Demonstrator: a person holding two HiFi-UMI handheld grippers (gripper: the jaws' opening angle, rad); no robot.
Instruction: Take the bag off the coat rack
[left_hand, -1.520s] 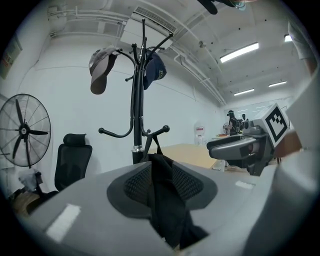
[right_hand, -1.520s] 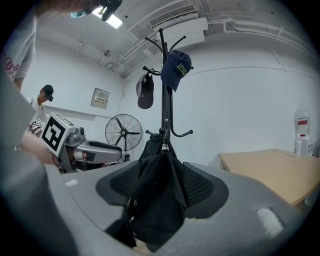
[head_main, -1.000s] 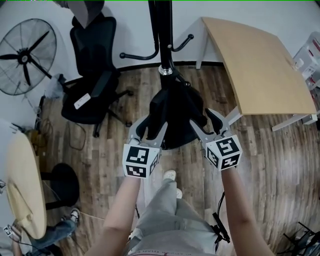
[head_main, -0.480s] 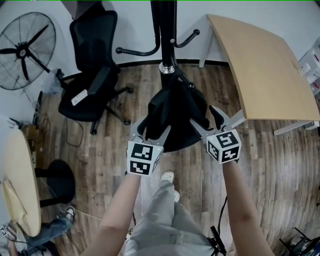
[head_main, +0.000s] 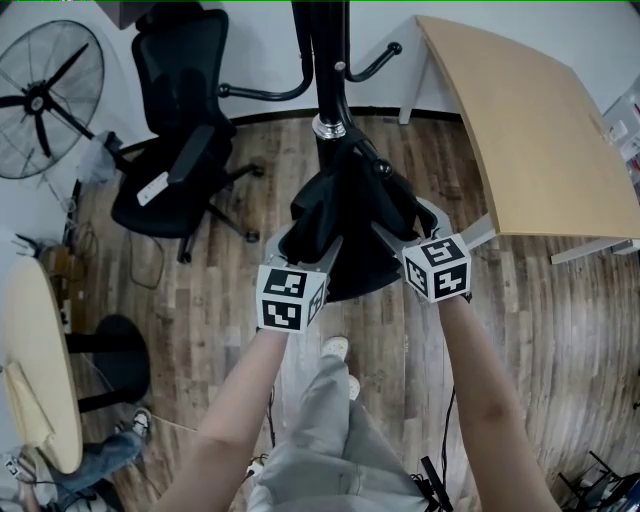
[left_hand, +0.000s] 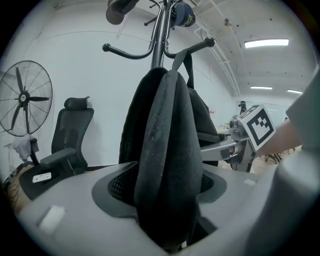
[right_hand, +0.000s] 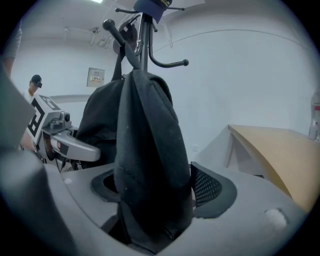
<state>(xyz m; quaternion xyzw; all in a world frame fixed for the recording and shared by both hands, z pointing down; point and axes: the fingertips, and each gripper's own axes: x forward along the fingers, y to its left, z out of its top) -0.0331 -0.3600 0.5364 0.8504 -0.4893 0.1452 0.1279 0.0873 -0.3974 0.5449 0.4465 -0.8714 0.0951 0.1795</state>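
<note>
A black bag (head_main: 350, 215) hangs by its strap from a hook of the black coat rack (head_main: 325, 60). My left gripper (head_main: 305, 240) reaches onto the bag's left side. In the left gripper view a thick fold of the bag (left_hand: 167, 150) fills the space between its wide jaws (left_hand: 165, 190), which are closing. My right gripper (head_main: 405, 218) is on the bag's right side. In the right gripper view the bag (right_hand: 145, 150) hangs between its wide jaws (right_hand: 150, 192), beside the mesh pad (right_hand: 212, 187). I see neither pair of pads pressing the fabric.
A black office chair (head_main: 175, 150) stands left of the rack, with a floor fan (head_main: 45, 100) behind it. A wooden table (head_main: 520, 120) is at the right and a round table (head_main: 30, 360) at the left edge. A person (right_hand: 35, 82) stands far off.
Both grippers have moved forward onto the bag, so its sides now lie between their jaws. The bag still hangs on the rack.
</note>
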